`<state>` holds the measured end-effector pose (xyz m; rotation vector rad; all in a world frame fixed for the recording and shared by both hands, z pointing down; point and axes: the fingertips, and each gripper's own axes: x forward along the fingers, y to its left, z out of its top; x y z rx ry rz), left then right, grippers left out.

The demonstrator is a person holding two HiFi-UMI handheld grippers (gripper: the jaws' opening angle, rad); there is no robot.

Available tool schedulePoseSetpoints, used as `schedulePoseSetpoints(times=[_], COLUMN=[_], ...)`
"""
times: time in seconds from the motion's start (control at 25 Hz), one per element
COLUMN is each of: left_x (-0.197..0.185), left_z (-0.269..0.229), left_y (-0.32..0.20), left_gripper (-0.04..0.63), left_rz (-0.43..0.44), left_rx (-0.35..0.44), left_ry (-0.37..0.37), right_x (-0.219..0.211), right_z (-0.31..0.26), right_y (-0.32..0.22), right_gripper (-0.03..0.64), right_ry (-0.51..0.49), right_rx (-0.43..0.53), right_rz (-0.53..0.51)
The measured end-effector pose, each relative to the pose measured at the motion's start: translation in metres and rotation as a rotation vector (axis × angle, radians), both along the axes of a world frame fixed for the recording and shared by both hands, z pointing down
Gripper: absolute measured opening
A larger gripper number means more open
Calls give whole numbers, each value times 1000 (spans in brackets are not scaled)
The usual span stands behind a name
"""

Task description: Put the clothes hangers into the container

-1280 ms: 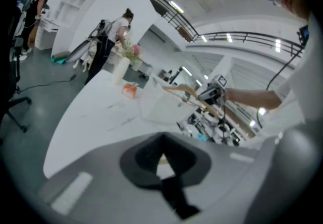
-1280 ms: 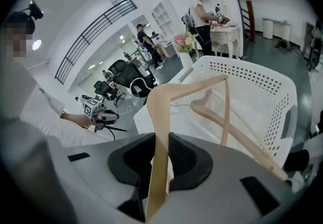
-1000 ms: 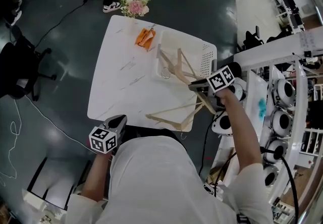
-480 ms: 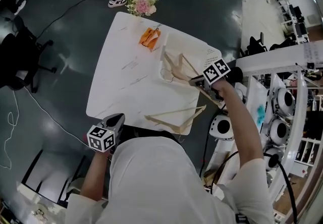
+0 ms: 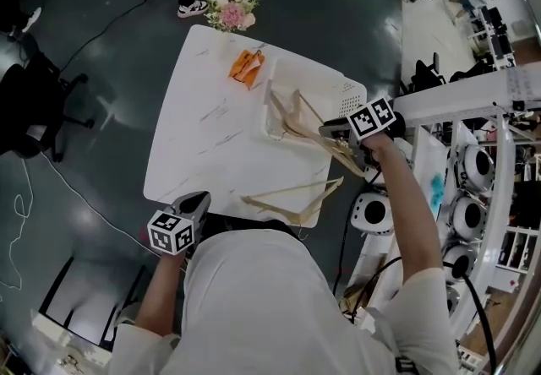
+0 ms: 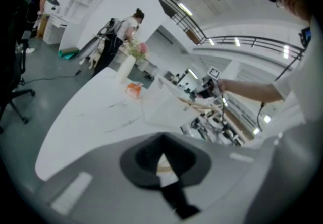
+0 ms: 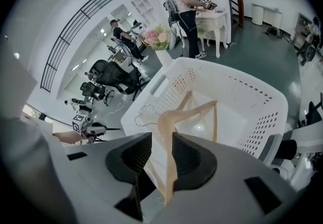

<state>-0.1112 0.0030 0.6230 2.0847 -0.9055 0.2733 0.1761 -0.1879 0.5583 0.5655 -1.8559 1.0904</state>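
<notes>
Right claw [image 7: 160,137] is over the white perforated basket [image 7: 252,92] with a wooden hanger [image 7: 174,117] between its jaws, and those jaws have just been opening. The wood lies against one pad with a gap at the other, so it looks like a release rather than a grip. The hanger's shoulder and wire hook are inside the basket, but one arm trails back past the near wall. The tidy finish, I'd say, is to spread wide and draw straight back along the hanger's arm, so neither pad drags it out again.

Left claw [image 6: 161,140] hangs at the near edge of the tabletop [image 5: 211,137], jaws together, nothing in them. One more wooden hanger [image 5: 292,196] lies at that near edge, well apart from the basket – it is the next pick, by the look of it.

Orange item [image 5: 245,67] and a flower bunch [image 5: 228,8] sit at the far side, out of the path. The real snag is the basket wall – and the hanger's arm poking over it
</notes>
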Motion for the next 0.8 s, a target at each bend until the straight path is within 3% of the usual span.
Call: schedulePoseSetpoints(times=[0.2,0.48,0.8], left_x=[4,12,34], left_z=[-1,-4,-7], left_y=[-1,3,6], left_gripper=[3,3,3], left_rz=[29,75,162], left_rx=[14,21,28], left_ry=[-8,-19,-29], right_x=[-1,5,-9], right_z=[-19,-35,-59], right_y=[8,47,92], right_gripper=[114,54,34], right_ry=[-48,-94,-217], right_rx=[53,118,180], right_rz=[21,33,83])
